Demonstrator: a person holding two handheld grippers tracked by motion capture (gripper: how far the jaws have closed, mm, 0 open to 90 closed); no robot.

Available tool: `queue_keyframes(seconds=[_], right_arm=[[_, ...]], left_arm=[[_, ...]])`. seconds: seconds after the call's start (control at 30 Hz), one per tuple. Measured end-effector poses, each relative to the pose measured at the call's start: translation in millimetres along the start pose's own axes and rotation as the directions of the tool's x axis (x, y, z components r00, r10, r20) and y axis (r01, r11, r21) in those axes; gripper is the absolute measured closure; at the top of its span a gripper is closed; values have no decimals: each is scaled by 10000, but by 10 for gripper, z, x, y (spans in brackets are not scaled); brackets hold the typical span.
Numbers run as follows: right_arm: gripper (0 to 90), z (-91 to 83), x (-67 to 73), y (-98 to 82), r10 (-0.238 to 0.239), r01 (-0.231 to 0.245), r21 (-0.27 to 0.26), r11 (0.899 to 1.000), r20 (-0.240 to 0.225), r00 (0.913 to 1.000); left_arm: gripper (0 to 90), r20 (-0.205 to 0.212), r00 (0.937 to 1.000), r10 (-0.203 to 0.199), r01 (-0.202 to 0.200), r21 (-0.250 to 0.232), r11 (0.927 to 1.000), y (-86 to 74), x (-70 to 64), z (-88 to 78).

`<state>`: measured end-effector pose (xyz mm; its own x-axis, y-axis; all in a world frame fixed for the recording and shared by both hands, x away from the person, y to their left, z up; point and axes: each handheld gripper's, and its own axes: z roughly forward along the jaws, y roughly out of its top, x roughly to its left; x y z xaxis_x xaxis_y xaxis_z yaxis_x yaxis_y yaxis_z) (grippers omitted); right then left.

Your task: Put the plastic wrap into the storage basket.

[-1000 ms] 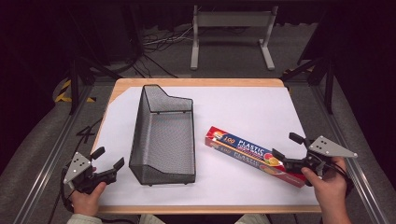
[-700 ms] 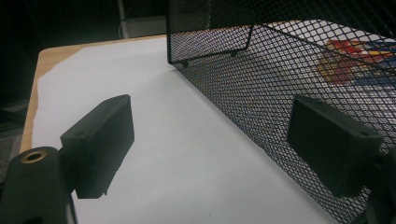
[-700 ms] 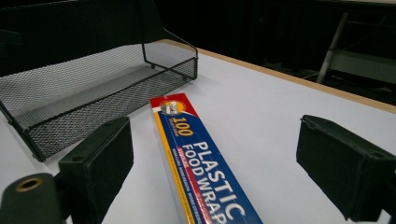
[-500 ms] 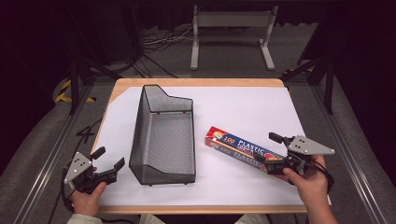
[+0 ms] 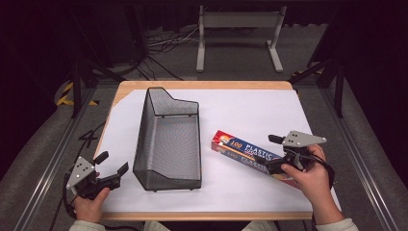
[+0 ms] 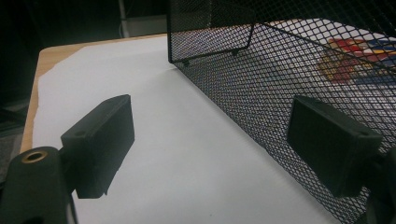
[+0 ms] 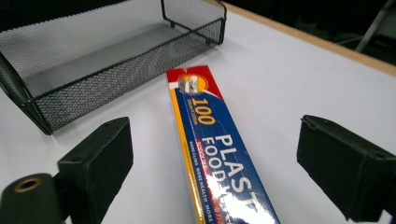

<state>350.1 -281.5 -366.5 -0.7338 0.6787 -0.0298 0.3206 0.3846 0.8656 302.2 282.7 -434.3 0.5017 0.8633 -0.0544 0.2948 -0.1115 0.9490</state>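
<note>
A long red and blue plastic food wrap box lies flat on the white sheet, right of a black mesh basket. My right gripper is open over the box's right half, one jaw on each side of it. In the right gripper view the box runs up between the spread jaws of that gripper, and the basket stands beyond, with nothing in it. My left gripper is open at the front left, beside the basket's near corner. In the left gripper view, that gripper faces the mesh wall.
The white sheet covers most of a wooden table. A metal stand and floor cables lie beyond the far edge. Dark frame rails run along both sides of the table.
My right gripper has moved left along the box, from its right end to over its right half, still open. The left gripper, basket and box have stayed put.
</note>
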Motion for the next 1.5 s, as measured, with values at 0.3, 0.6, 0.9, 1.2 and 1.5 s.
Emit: queue_keyframes(seconds=[0.3, 0.6, 0.9, 1.2, 1.5], right_arm=[[104, 161, -134, 34, -185, 187, 1644, 9862, -28, 9998], [100, 310, -216, -47, -23, 200, 2958, 9550, -600, 9982], [102, 414, -260, -165, -30, 317, 4099, 9116, -705, 9975], [106, 497, -238, -185, -81, 539, 4905, 8698, -950, 9954], [259, 563, -197, -183, -229, 630, 5829, 8101, -759, 9969]], left_arm=[[159, 32, 10000, -31, 31, -17, 10000, -5, 5, 3], [159, -29, 10000, -21, 21, -13, 10000, -6, 10, -1], [159, -72, 9999, -76, 76, -15, 10000, -13, 11, 7], [159, -36, 10000, -78, 78, -27, 10000, -14, 16, 4], [158, -32, 9999, -108, 108, -24, 9999, -15, 18, 4]])
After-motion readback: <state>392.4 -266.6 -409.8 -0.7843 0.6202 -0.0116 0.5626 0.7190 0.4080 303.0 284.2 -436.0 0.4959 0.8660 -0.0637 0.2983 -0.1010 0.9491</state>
